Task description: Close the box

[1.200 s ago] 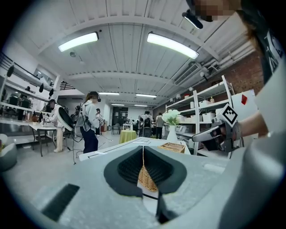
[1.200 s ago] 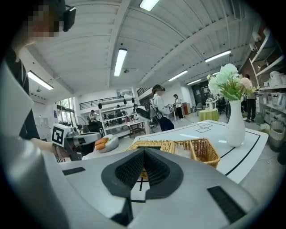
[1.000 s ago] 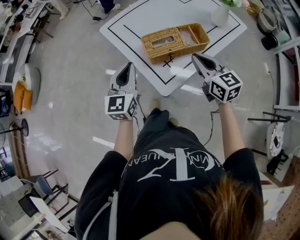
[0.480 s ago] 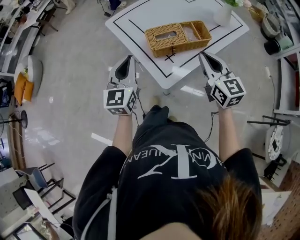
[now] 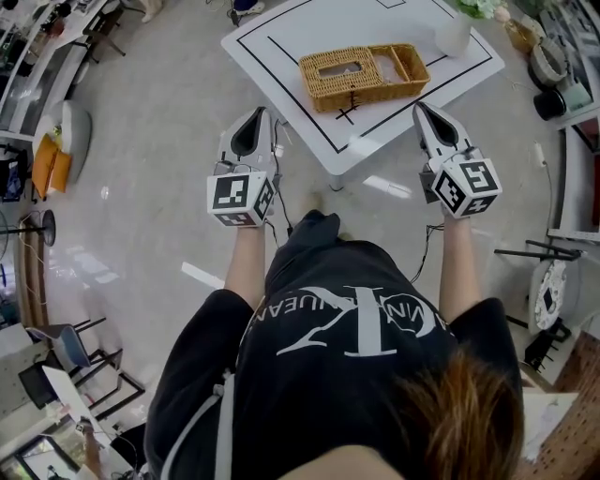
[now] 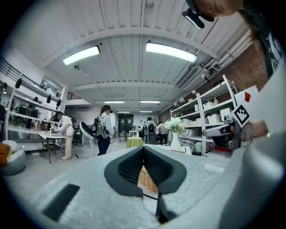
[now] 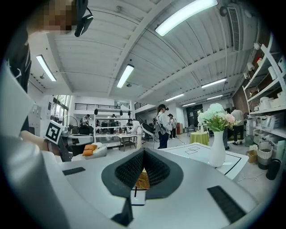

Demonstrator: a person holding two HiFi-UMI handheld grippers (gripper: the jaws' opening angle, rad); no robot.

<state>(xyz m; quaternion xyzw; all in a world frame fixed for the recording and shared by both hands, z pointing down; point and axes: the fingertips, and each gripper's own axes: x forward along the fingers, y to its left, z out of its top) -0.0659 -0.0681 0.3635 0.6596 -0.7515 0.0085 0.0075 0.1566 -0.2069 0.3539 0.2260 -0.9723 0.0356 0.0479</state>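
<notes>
A person stands holding two claws roughly level. The left gripper (image 5: 258,117) is clenched on nothing, its jaws pressed together. The right gripper (image 5: 424,112) is likewise clenched and empty. The wicker box (image 5: 364,75) sits on a white table (image 5: 309,23), ahead of and below both claws, between their lines of aim and well apart from each. It seems to lie open, a slotted panel beside an open tray, though that is uncertain. If so, approach low, lifting the panel's outer edge with closed tips.
</notes>
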